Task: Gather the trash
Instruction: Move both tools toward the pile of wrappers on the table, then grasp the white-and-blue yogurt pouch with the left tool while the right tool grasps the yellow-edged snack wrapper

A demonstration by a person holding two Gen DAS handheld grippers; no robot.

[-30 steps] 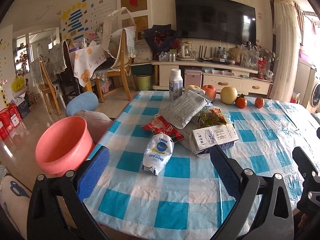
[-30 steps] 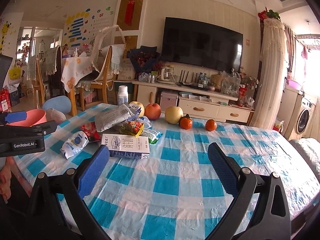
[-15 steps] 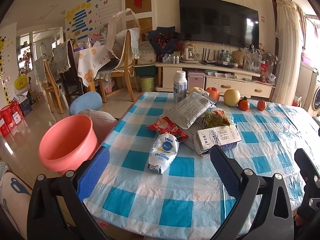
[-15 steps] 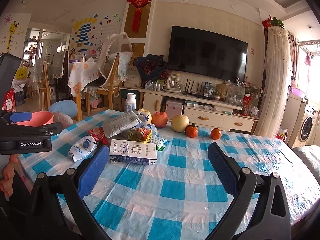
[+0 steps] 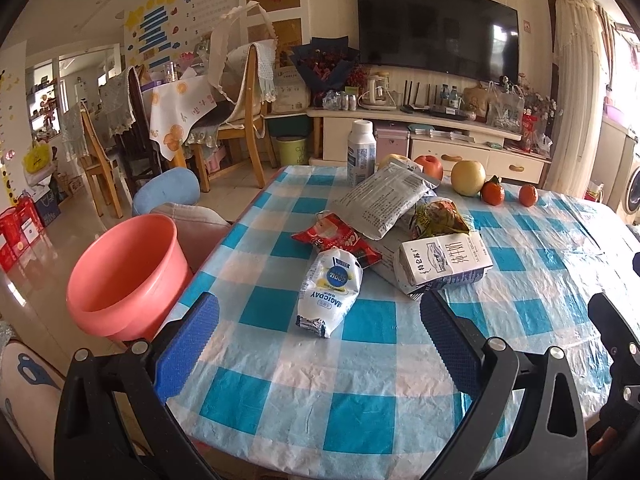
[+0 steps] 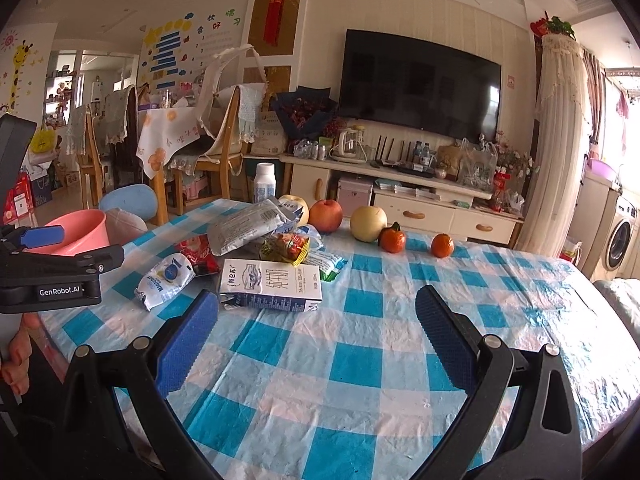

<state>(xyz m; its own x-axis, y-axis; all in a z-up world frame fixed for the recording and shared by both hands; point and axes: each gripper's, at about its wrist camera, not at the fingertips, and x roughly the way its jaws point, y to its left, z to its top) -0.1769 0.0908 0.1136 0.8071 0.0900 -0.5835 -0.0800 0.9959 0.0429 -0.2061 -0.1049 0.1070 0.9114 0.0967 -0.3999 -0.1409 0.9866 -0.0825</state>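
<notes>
While both claws hover short of the pile, nothing is held: the left gripper (image 5: 318, 330) has its blue pads spread wide, and the right gripper (image 6: 316, 328) is just as far apart and empty. The trash sits mid-table on the blue-and-white checked tablecloth (image 5: 360, 392): a white crinkled MAGICDAY snack bag (image 5: 330, 292) nearest the left claw, a red foil wrapper (image 5: 336, 240) touching it behind, a white-and-blue milk carton (image 6: 272, 284) lying on its side, and a large grey foil pouch (image 5: 384, 204) on top of the heap. The round pink plastic basin (image 5: 124, 276) waits off the table's left edge. Risks from here? The wrappers overlap, so a pinch on one likely drags its neighbour. The limp bag may slip from the pads. A careless sweep could take the red apple (image 6: 326, 216) and the other fruit behind, which don't look like trash.
</notes>
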